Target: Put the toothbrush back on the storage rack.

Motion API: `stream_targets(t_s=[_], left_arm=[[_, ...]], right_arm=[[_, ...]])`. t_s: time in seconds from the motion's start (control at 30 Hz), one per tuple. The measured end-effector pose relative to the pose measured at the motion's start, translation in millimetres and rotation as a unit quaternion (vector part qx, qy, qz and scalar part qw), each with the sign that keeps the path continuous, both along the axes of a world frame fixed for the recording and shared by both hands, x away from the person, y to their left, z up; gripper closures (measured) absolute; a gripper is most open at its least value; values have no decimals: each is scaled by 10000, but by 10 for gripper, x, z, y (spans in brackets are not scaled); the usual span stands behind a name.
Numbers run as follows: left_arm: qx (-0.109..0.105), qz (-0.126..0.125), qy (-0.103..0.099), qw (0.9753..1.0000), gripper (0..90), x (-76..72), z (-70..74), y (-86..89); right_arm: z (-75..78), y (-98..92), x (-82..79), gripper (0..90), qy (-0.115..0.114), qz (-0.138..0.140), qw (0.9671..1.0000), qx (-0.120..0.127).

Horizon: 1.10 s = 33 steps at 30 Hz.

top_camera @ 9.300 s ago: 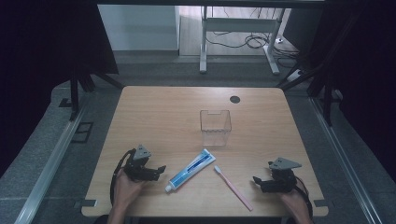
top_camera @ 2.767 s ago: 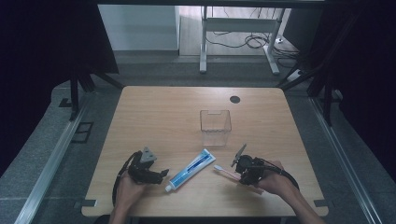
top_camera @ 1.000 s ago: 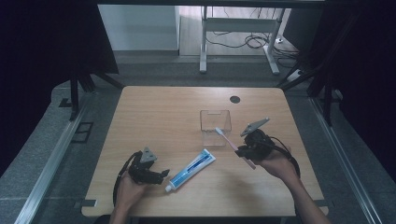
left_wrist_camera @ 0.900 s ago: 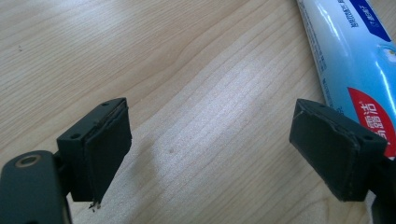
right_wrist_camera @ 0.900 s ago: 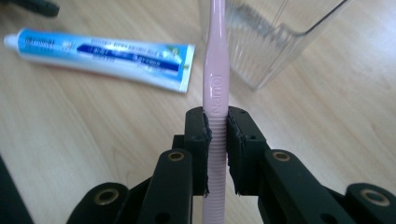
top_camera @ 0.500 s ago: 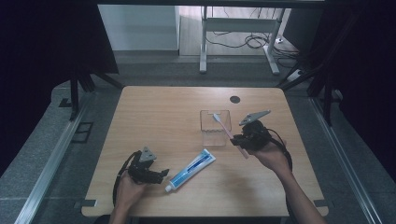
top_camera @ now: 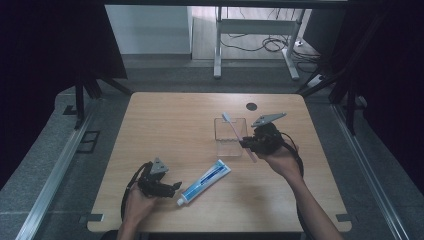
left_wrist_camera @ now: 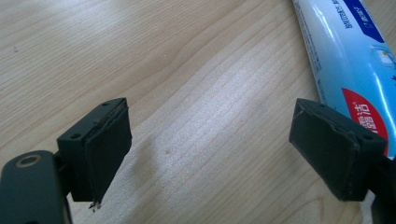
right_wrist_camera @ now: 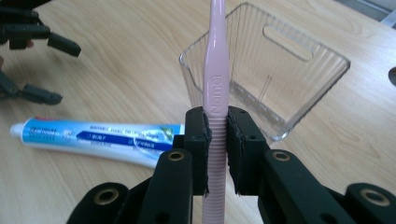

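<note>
- The right gripper [top_camera: 248, 145] has its jaws pressed tight on the ribbed handle of a pink toothbrush [top_camera: 236, 132]; in the right gripper view the right gripper [right_wrist_camera: 218, 149] pinches the toothbrush [right_wrist_camera: 218, 70] low on its shaft, and the handle runs straight up toward twelve o'clock between the two black pads; the bristle end is cut off by the top of that view.
- In the high view the toothbrush slants from the jaws up toward eleven o'clock; its white-bristled head sits over the far rim of a clear plastic container [top_camera: 222, 135]; whether it touches that rim cannot be told; the right hand [top_camera: 280, 162] holds the gripper from the five o'clock side.
- The container [right_wrist_camera: 299, 88] is a ribbed, see-through box with a slot handle in one wall; it stands upright on the wooden table [top_camera: 165, 120], just past the gripped toothbrush.
- The left gripper [top_camera: 172, 187] rests low on the table near the front edge, at about seven o'clock from the container; its jaws stand wide apart with nothing between them; in the left gripper view the left gripper [left_wrist_camera: 224, 144] frames bare wood.
- A blue-and-white toothpaste tube [top_camera: 205, 182] lies flat just beside the left jaws, at three o'clock from them; its cap points toward the front edge; the tube [left_wrist_camera: 345, 60] runs past the jaw on the right of the left gripper view.
</note>
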<state>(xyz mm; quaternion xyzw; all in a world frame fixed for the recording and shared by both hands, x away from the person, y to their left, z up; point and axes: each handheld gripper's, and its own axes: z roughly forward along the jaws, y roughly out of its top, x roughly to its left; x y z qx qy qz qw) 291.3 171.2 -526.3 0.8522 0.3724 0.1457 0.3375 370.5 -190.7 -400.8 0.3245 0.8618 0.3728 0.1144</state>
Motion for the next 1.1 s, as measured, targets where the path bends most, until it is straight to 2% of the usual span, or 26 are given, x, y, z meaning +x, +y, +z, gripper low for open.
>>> stream_targets(t_s=[0.33,0.67,0.8,0.97,1.1], left_arm=[[-8,-2,-5,10000,133,-3,6,0],[-14,-14,6,10000,134,-4,4,-5],[-13,-9,-1,10000,134,-6,7,-5],[-26,-13,-8,10000,135,-5,8,2],[-23,-13,-8,10000,134,-4,8,2]], right_arm=[[-21,99,140,790,-227,-174,9992,281],[-26,142,247,790,-310,-298,9977,531],[-8,184,305,790,-395,-347,9971,550],[-7,233,387,789,-427,-384,9960,688],[-24,258,461,790,-523,-478,9953,660]])
